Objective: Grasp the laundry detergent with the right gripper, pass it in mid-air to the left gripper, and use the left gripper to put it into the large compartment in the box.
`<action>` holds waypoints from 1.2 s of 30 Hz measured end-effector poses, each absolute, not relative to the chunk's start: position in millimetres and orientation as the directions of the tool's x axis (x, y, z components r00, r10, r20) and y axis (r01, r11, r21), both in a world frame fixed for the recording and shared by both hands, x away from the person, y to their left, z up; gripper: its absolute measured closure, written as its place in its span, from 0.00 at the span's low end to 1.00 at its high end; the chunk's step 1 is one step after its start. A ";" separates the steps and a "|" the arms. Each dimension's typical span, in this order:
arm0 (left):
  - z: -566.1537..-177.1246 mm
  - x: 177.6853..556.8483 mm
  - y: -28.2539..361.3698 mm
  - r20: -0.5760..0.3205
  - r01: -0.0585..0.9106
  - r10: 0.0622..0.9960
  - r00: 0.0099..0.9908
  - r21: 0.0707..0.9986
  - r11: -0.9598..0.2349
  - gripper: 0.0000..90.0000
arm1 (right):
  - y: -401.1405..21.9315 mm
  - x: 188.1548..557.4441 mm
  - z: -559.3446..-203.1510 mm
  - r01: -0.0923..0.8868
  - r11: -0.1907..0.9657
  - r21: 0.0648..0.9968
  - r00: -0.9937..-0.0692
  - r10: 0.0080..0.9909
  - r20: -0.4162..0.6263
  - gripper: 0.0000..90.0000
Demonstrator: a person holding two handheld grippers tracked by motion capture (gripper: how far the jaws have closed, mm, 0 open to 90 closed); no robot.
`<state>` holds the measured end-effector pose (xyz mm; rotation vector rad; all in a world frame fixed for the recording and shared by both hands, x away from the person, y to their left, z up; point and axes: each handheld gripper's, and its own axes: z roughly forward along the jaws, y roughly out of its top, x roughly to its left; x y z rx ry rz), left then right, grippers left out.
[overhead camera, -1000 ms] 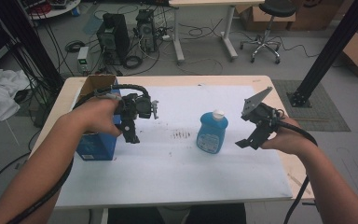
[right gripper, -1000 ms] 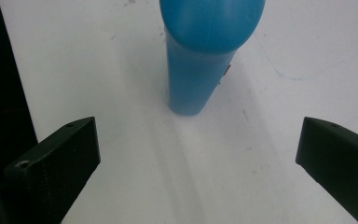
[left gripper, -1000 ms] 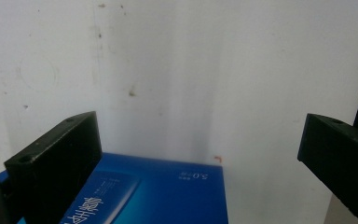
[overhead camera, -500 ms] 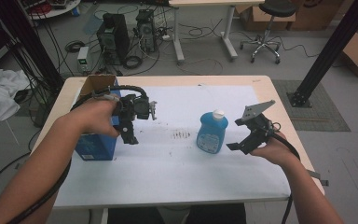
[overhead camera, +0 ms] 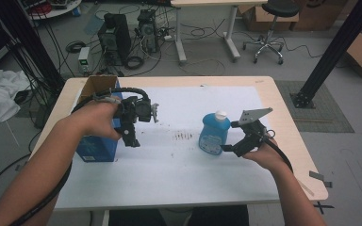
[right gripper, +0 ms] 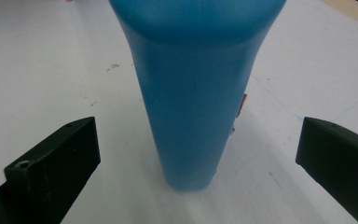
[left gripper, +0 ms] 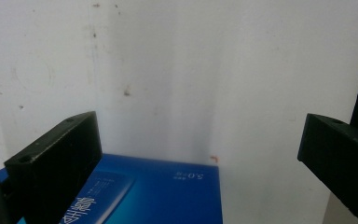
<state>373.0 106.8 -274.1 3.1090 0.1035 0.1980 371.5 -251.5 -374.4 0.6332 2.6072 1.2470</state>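
Note:
A blue bottle (overhead camera: 214, 133) with a white cap stands upright on the white sheet (overhead camera: 169, 165), right of centre. My right gripper (overhead camera: 227, 149) is open just to the bottle's right, low by its base. In the right gripper view the blue bottle (right gripper: 191, 93) rises between the two wide-apart jaws, touching neither. A blue box (overhead camera: 96, 139) stands at the left of the table. My left gripper (overhead camera: 131, 137) hangs open above the box's right edge, pointing down. The left gripper view looks down on the blue box (left gripper: 158, 191) and the white sheet (left gripper: 191, 70), with nothing between the jaws.
The blue box has an open cardboard-coloured top (overhead camera: 96, 87) at its far end. A patch of small brown marks (overhead camera: 183, 136) lies on the sheet between box and bottle. The wooden table edge (overhead camera: 283, 117) runs close on the right. Computers and cables lie on the floor beyond.
My right gripper has come down and leftward, from beside the bottle's upper part to its base. The left gripper has stayed over the box.

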 end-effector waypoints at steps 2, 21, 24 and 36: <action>-274.5 372.6 107.4 0.126 0.064 0.067 0.990 0.029 -0.998 0.00 | -249.4 372.1 -378.1 0.295 0.551 0.781 -0.893 0.449 0.020 0.00; -275.1 371.2 110.8 0.129 0.069 0.072 0.989 0.028 -0.997 0.00 | -231.1 378.4 -401.8 0.261 0.485 0.835 -0.889 0.458 0.012 0.00; -275.0 370.8 110.9 0.130 0.067 0.069 0.989 0.027 -0.997 0.00 | -229.4 379.1 -403.5 0.257 0.468 0.845 -0.885 0.465 0.011 0.00; -276.5 370.1 112.4 0.128 0.076 0.078 0.989 0.026 -0.997 0.00 | -225.2 380.8 -410.2 0.244 0.425 0.871 -0.876 0.483 0.010 0.00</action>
